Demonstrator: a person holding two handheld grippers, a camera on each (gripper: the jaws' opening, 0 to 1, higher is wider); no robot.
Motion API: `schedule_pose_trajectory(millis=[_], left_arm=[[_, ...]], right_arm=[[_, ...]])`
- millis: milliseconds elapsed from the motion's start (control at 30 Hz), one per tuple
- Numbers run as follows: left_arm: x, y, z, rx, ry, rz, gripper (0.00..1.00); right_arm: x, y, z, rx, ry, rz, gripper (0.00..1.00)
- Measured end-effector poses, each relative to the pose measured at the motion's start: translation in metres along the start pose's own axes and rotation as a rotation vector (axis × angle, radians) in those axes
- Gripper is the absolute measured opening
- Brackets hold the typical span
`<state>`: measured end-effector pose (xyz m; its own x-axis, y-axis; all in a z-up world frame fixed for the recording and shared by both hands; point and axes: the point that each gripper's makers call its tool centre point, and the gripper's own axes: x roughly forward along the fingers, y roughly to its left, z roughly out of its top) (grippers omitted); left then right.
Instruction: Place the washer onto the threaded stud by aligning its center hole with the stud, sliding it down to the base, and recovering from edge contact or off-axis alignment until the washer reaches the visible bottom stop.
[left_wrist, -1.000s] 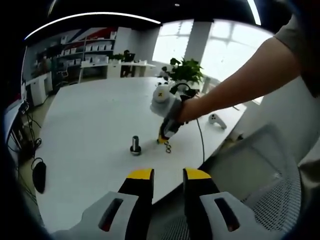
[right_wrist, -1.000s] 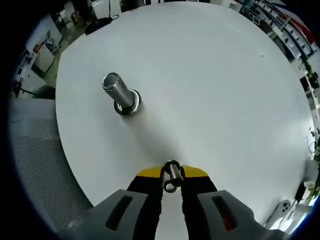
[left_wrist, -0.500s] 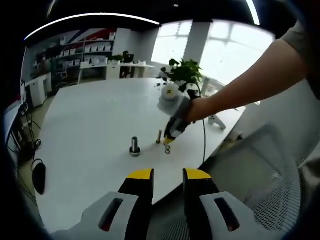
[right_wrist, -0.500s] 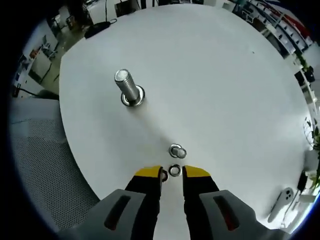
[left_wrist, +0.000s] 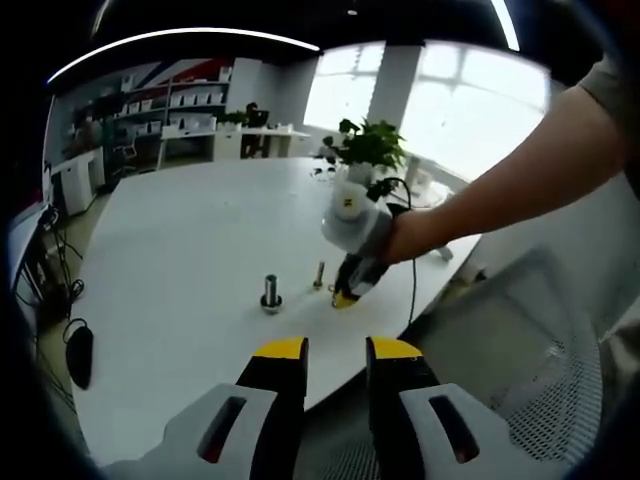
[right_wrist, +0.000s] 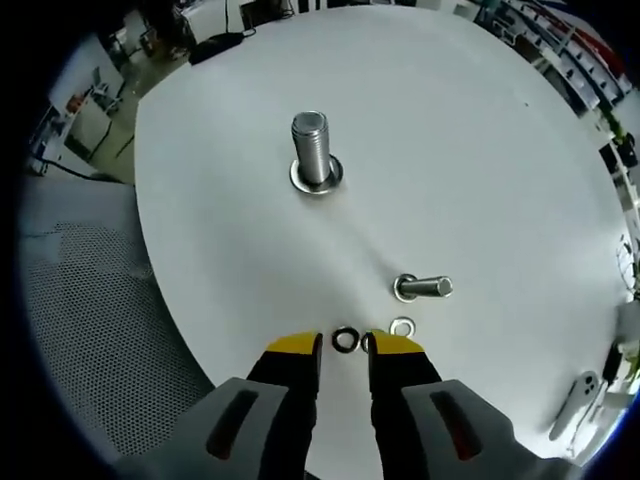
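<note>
Since a second ago the right gripper has set its small bolt down and now straddles, jaws narrowly apart, a thin, light, slippery washer lying flat on the table, best pinched across its rim, well short of the stud.

Dark washer between parted tongs, upright stud beyond.

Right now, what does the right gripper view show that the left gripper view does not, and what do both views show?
Right gripper view alone: a dark washer between the open right gripper, and a pale washer beside it. Left gripper view alone: the open left gripper, a plant, and shelves. Both: the white table, the large stud, and the small bolt.
</note>
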<state>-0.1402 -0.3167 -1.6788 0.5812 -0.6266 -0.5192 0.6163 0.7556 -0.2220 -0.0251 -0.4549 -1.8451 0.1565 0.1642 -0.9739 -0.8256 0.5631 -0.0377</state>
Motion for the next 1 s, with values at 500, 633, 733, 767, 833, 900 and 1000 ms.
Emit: schedule_pose_trajectory(millis=[500, 633, 733, 767, 833, 900, 1000], left_arm=[[0.0, -0.001, -0.001, 0.001, 0.009, -0.006, 0.21], [0.001, -0.001, -0.001, 0.001, 0.01, -0.008, 0.21], [0.001, -0.001, -0.001, 0.002, 0.01, -0.011, 0.21], [0.001, -0.002, -0.001, 0.003, 0.01, -0.012, 0.21], [0.001, -0.002, -0.001, 0.005, 0.009, -0.013, 0.2], [0.001, -0.002, -0.001, 0.004, 0.009, -0.014, 0.2], [0.001, -0.002, -0.001, 0.004, 0.008, -0.017, 0.2]], right_arm=[[0.008, 0.002, -0.01, 0.004, 0.02, 0.017, 0.2], [0.009, 0.007, -0.008, -0.013, 0.014, 0.021, 0.2], [0.01, 0.008, -0.007, -0.029, 0.024, 0.021, 0.19], [0.01, 0.008, -0.006, -0.034, 0.029, 0.021, 0.19], [0.01, 0.008, -0.006, -0.04, 0.044, 0.022, 0.19], [0.009, 0.009, -0.006, -0.047, 0.053, 0.024, 0.19], [0.01, 0.008, -0.006, -0.094, 0.087, 0.018, 0.16]])
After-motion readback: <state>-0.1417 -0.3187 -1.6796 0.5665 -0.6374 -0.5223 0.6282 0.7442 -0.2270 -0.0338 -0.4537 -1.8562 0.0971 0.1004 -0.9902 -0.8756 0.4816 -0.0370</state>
